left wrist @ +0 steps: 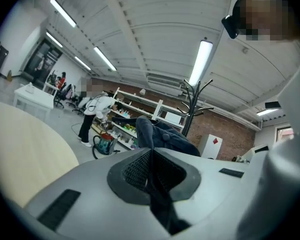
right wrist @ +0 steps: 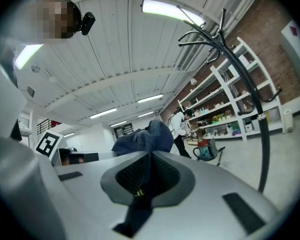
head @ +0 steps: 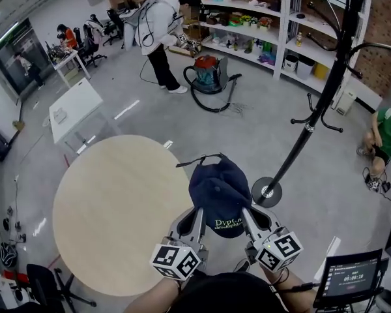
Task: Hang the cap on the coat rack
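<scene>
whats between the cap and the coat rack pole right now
Only bare grey floor. In the head view the cap shows just left of the coat rack, with nothing standing in the gap.

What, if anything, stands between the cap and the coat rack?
Nothing visible. The cap, pinched by the left hand-held gripper and the right hand-held gripper, sits just left of the coat rack; only bare floor lies between. The round table is further left.
</scene>
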The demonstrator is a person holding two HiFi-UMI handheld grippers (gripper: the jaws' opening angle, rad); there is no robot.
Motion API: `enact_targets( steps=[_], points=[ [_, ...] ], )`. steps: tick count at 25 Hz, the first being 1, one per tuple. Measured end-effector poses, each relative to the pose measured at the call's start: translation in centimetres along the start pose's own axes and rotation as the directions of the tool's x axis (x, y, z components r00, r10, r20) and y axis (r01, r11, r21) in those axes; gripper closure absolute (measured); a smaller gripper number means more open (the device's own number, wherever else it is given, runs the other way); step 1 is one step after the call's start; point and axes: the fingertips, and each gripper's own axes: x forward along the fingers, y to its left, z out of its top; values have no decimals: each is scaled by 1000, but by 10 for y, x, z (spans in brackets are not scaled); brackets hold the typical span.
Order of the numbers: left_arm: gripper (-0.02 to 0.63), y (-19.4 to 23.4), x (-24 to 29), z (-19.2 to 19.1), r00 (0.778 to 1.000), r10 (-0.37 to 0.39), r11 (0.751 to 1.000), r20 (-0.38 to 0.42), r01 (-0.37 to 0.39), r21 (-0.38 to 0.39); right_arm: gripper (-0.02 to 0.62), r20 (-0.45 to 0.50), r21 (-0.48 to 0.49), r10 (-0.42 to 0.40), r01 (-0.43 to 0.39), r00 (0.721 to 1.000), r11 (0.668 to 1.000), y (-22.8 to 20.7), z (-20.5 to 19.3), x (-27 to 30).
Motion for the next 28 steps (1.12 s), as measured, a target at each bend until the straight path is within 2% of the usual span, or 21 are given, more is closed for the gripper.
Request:
enact_targets(
  steps=[9, 12, 20, 25, 28],
  points=[
    [586, -99, 34, 11, 992, -114, 991, 44, 110, 82, 571, 127, -75, -40, 50, 991, 996, -45, 58, -71],
    [588, -127, 43, 17, 988, -140, 983, 62, 131, 126, 571, 152, -129, -56, 76, 987, 989, -53, 80, -90],
    [588, -178, 59, 27, 969, -224, 965, 100, 207, 160, 571, 234, -228, -81, 135, 969, 964, -68, 116, -127],
    [588, -191, 66, 30, 956, -279, 953, 90, 265, 144, 571, 272, -221, -109, 172, 956, 960, -75, 122, -137],
    [588, -207, 85, 33, 942, -325, 939, 82, 311, 150, 571, 323, -201, -126, 198, 938, 959, -90, 138, -145]
  ],
)
